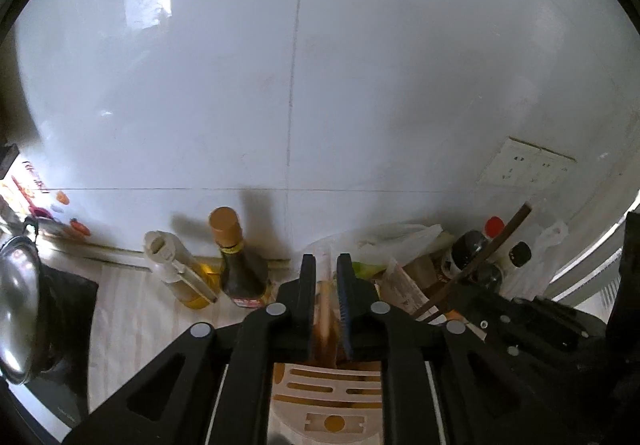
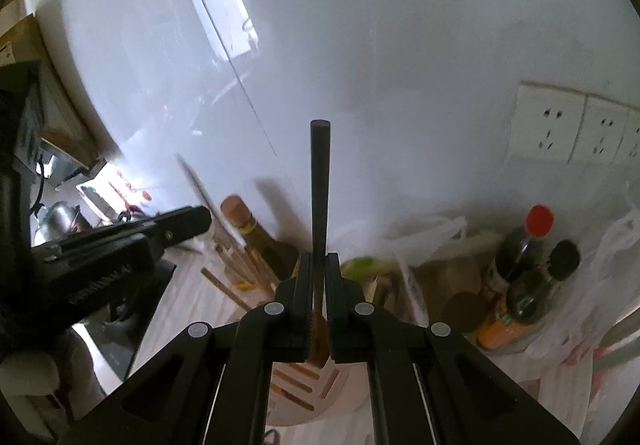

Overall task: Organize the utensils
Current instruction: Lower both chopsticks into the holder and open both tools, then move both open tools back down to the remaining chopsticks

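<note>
My right claw pinches a dark chopstick low: light, stiff, slippery. Left claw is barely parted around pale chopsticks over the slotted holder.

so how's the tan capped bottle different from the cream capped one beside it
The tan-capped bottle holds dark liquid; the cream-capped bottle holds clear yellow liquid. The tan cap is plain and round; the cream cap is slotted. Both stand against the white wall.

bottles behind utensil holder
</note>
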Available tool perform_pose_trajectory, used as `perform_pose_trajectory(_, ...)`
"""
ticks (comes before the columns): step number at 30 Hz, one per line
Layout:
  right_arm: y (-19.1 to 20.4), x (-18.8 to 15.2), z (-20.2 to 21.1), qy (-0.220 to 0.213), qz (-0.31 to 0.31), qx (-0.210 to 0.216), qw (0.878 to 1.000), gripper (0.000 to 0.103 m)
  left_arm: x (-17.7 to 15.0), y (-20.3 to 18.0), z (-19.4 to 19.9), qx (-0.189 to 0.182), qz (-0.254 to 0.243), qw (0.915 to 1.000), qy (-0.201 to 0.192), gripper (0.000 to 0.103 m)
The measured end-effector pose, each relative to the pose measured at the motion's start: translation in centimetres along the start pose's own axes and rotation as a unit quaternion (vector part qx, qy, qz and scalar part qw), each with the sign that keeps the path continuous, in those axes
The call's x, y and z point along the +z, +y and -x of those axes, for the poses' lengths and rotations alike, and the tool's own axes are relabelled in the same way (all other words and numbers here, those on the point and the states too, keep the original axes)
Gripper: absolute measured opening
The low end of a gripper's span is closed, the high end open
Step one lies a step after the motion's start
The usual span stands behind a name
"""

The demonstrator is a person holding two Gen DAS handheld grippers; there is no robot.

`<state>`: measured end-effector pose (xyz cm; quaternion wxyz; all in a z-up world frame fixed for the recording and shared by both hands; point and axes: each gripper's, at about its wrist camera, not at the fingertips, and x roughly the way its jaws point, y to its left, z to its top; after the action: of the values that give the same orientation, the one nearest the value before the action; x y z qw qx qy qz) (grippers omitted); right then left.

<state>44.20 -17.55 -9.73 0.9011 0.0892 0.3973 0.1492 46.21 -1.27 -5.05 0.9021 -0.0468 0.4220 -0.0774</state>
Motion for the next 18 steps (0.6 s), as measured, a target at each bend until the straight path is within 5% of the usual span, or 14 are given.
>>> perform_pose_trajectory(1,-0.2,-0.1,-0.2,0.007,-0.002,0.001,1.0,0.006,0.1,0.2,0.5,0.008,0.004,0.9999,-0.006,0.022)
perform_pose_trajectory(3,-0.4,-0.2,-0.2,0.011,-0.009,0.001,1.0,0.008,0.3,0.6,1.0,0.013,0.01,0.9997,-0.016,0.063)
perform_pose_trajectory(5,-0.7,-0.3,0.3,0.007,-0.015,0.006,1.0,0.013,0.3,1.2,2.3,0.024,0.018,0.9988,-0.039,0.079)
perform_pose_trajectory(7,-1.0,-0.5,1.3,-0.003,-0.021,0.008,1.0,0.018,0.2,1.5,3.4,0.037,0.018,0.9976,-0.055,0.082)
perform_pose_trajectory(9,-1.1,-0.5,2.6,-0.012,-0.024,0.007,1.0,0.024,-0.3,1.9,4.2,0.041,0.021,0.9969,-0.064,0.101)
perform_pose_trajectory(18,-5.1,-4.9,8.3,-0.035,-0.07,-0.03,0.997,0.031,-6.8,2.1,6.3,0.068,0.033,0.9939,-0.081,0.103)
